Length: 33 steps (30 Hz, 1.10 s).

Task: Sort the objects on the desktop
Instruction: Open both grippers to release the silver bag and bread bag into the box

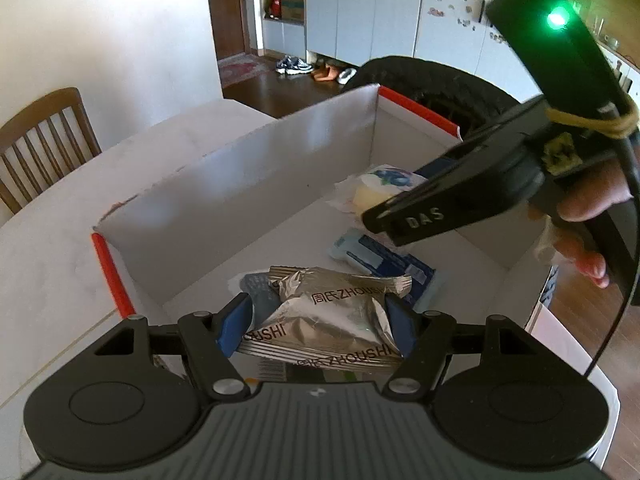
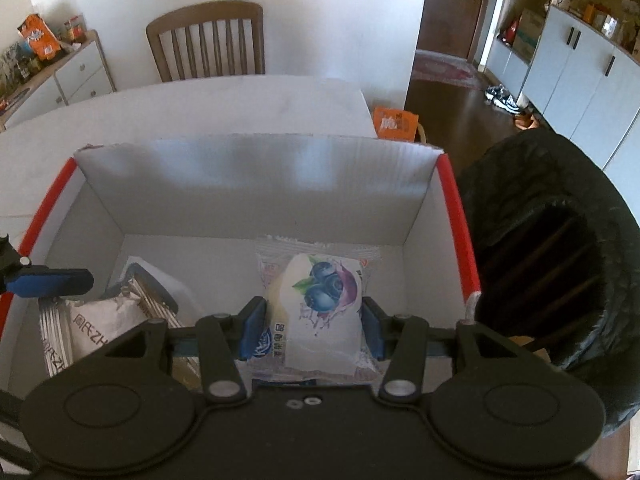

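My left tongs grasp a silver packet and my right tongs grasp a blueberry packet, both held inside the white box on the tabletop, above a blue packet.

place: home, dining area
table: white tabletop, slatted wooden dining chair
entry: pale grey cabinets, shoes on dark wood floor
sideboard: probably snack packets, blurred
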{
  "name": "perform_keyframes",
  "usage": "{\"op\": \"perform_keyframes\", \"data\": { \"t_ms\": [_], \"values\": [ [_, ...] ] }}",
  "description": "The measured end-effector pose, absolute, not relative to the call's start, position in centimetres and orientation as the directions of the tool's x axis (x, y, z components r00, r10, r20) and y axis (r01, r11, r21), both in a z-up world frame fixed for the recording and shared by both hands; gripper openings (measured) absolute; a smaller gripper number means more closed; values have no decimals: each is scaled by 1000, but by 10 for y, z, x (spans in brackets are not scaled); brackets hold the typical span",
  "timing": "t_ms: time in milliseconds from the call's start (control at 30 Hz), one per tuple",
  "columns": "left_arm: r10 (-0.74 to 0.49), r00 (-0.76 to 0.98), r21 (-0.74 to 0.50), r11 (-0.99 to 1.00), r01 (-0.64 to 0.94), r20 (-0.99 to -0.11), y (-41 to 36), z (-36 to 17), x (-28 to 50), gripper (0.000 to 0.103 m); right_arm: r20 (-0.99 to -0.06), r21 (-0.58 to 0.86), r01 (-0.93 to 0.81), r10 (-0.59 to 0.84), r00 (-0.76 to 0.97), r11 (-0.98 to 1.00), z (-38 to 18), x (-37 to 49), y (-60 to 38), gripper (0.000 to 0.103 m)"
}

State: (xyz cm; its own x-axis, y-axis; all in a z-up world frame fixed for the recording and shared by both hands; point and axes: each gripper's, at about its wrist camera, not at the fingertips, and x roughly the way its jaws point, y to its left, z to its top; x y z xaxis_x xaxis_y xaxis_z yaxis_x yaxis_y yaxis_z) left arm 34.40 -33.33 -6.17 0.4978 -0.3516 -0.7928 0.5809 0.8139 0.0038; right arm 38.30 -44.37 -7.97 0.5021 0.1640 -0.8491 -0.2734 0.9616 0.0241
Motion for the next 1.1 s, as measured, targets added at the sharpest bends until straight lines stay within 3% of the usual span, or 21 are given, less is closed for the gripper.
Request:
{"op": "perform_keyframes", "data": {
  "t_ms": [767,867,1100],
  "values": [
    [-330,455,19,793,610,-827,-344,-71,346,73,-890,43,-273,161,427,961,-99,392,-441,54],
    [-349,447,-7,794,608,-823,-343,-69,347,75,-886,50,-267,166,433,962,-97,390,-442,62],
    [-369,460,-25,801,598,-808,-335,-64,343,75,-867,60,-270,184,463,961,-83,384,-442,71]
  ]
}}
